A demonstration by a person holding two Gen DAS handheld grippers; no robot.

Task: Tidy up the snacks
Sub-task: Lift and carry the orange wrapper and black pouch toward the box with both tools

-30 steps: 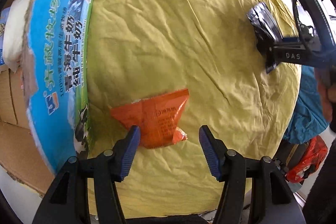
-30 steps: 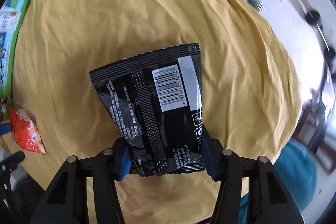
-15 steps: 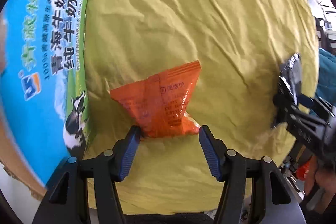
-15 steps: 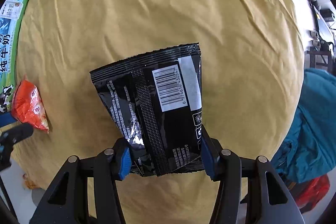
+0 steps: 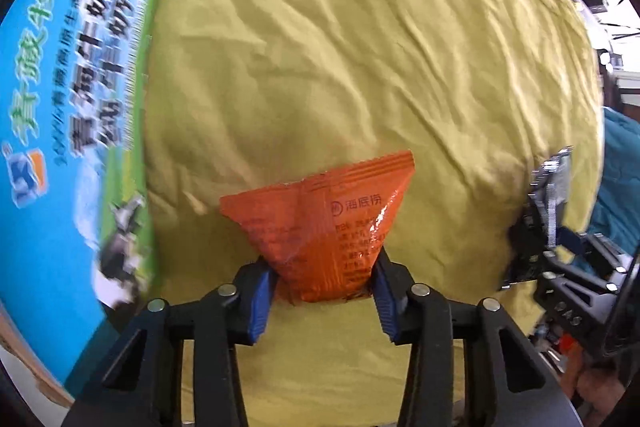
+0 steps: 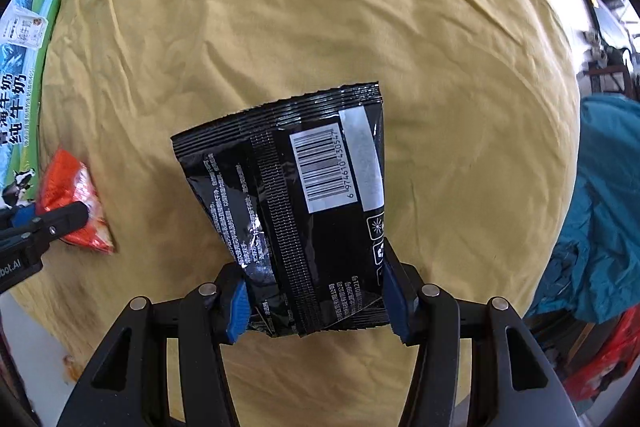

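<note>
An orange snack packet [image 5: 324,227] is pinched at its lower end by my left gripper [image 5: 322,297], which is shut on it over the yellow cloth [image 5: 360,47]. From the right wrist view the same orange packet [image 6: 74,199] shows at the far left with the left gripper [image 6: 60,219] on it. A black snack bag [image 6: 304,211] with a barcode is held by my right gripper [image 6: 316,307], shut on its bottom edge. In the left wrist view that black bag [image 5: 548,187] and the right gripper [image 5: 560,247] appear at the right edge.
A blue-and-green milk carton box [image 5: 76,107] stands along the left side of the cloth, also visible as the box [image 6: 20,67] in the right view. Teal fabric [image 6: 600,207] and a red bag [image 6: 612,351] lie off the table's right edge.
My left gripper has closed from open onto the orange packet. The right gripper, holding the black bag, has drifted lower and toward the table's right edge.
</note>
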